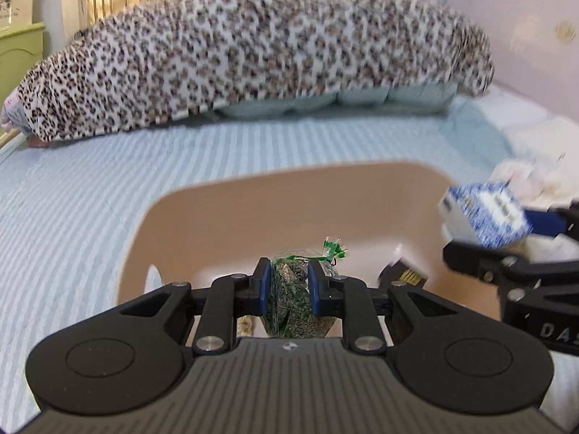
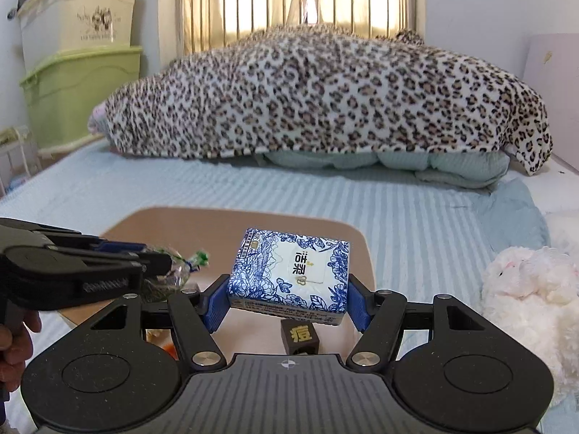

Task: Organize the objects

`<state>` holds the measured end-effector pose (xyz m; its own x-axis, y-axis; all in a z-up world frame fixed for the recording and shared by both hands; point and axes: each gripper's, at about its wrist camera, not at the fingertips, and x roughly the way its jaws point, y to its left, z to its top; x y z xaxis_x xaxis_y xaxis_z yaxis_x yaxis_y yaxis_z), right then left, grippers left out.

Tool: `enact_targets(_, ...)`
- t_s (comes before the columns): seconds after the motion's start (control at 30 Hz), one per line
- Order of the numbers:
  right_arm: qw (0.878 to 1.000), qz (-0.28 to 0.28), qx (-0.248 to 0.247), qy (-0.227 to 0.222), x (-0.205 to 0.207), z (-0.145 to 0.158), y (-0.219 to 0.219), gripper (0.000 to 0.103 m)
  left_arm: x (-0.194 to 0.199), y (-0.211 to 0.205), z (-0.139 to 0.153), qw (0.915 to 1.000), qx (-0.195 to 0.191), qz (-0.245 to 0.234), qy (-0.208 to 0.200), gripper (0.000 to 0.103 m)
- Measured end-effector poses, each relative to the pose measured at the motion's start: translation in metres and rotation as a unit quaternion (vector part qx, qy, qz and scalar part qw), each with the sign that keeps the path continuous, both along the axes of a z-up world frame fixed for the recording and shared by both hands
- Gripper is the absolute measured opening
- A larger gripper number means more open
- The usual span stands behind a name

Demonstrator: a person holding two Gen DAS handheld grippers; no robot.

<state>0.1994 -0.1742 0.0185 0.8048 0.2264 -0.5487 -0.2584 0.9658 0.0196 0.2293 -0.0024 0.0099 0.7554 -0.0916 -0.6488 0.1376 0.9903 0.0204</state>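
My left gripper is shut on a clear bag of dark green dried leaves with a green tie, held over a tan tray on the bed. My right gripper is shut on a blue-and-white floral tissue pack, also over the tray. The tissue pack shows at the right of the left wrist view, the bag at the left of the right wrist view. A small dark box with gold print lies on the tray below the tissue pack.
A striped light-blue bedsheet covers the bed. A leopard-print blanket lies over bedding at the back. A white plush toy sits right of the tray. Green and cream storage bins stand at the far left.
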Motion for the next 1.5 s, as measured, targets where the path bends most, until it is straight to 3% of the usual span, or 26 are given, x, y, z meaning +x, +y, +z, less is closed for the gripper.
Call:
enact_targets(0.27,0.998,-0.001,-0.012,0.055,0.017,-0.025,0.008,0.063,0.008,0.005,-0.013,0.9988,0.007,0.02,0.044,0.027)
enact_targets(0.33,0.998,-0.003,-0.009,0.066,0.017,-0.027,0.008,0.07,0.004,0.007,-0.008,0.9987,0.008,0.026,0.044,0.055)
enact_targets(0.4,0.998,-0.002,-0.006,0.068,0.014,-0.026,0.007,0.073,-0.001,0.011,-0.001,0.9987,-0.001,0.033,0.039,0.071)
enact_targets(0.67,0.998,-0.005,-0.001,0.069,-0.007,-0.005,0.0,0.09,-0.027,0.02,0.027,0.9987,-0.008,0.04,0.031,0.071)
enact_targets(1.07,0.998,-0.007,-0.001,0.055,-0.06,0.025,-0.01,0.095,-0.093,0.019,0.063,0.9995,0.005,0.029,0.005,0.071)
enact_targets(1.5,0.998,-0.022,0.02,0.053,-0.13,0.037,-0.024,0.096,-0.165,0.015,0.083,0.9997,-0.021,0.009,-0.008,0.071)
